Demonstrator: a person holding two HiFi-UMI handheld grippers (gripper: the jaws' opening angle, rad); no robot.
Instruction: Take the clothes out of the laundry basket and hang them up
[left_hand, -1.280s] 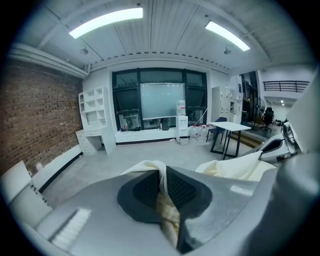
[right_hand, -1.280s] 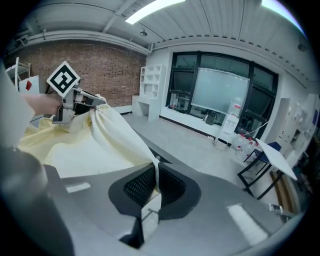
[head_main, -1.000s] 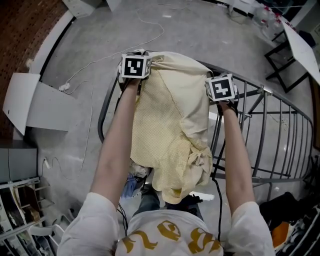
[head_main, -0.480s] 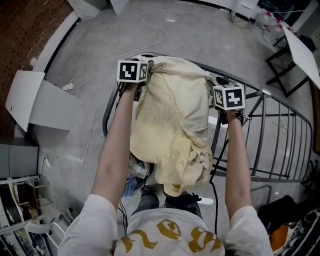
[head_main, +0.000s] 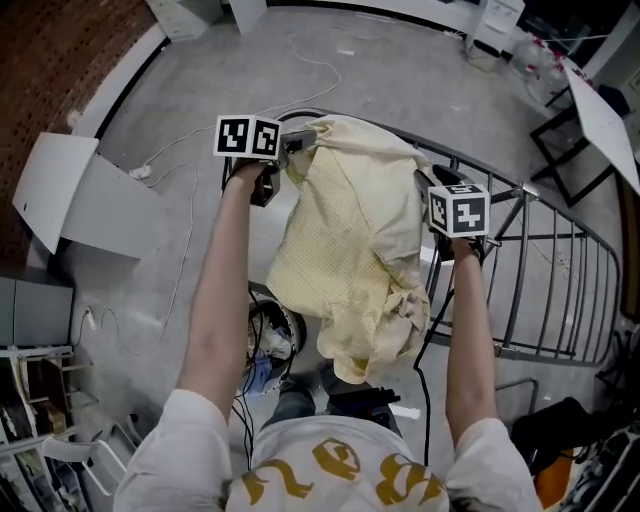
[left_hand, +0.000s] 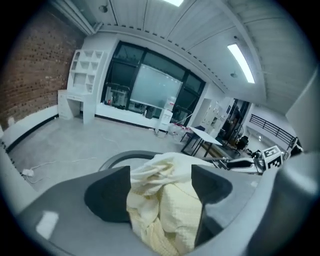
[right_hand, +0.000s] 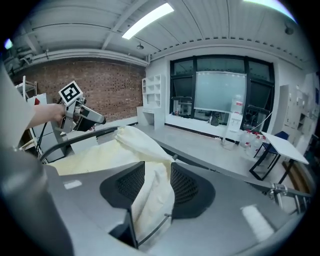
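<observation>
- Garment (head_main: 350, 250): pale yellow, stretched between both grippers above the rack (head_main: 560, 205), with most of it hanging on the near side.
- Grip: left gripper (left_hand: 161, 192) has its jaws set wide around a bunched wad of cloth. Right gripper (right_hand: 157, 187) has its jaws nipped on a thin fold.
- Risk: the loose wad may slip from the left jaws, and the uneven drape may drag the cloth off the rail.
- Count: one garment, two grippers, one rack.

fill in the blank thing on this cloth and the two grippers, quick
1. The garment is pale ____.
2. The left gripper and the right gripper each have their jaws ____ on its fabric.
3. The wall behind the left gripper, seen in the right gripper view, is made of red ____.

Missing words: yellow; shut; brick
</observation>
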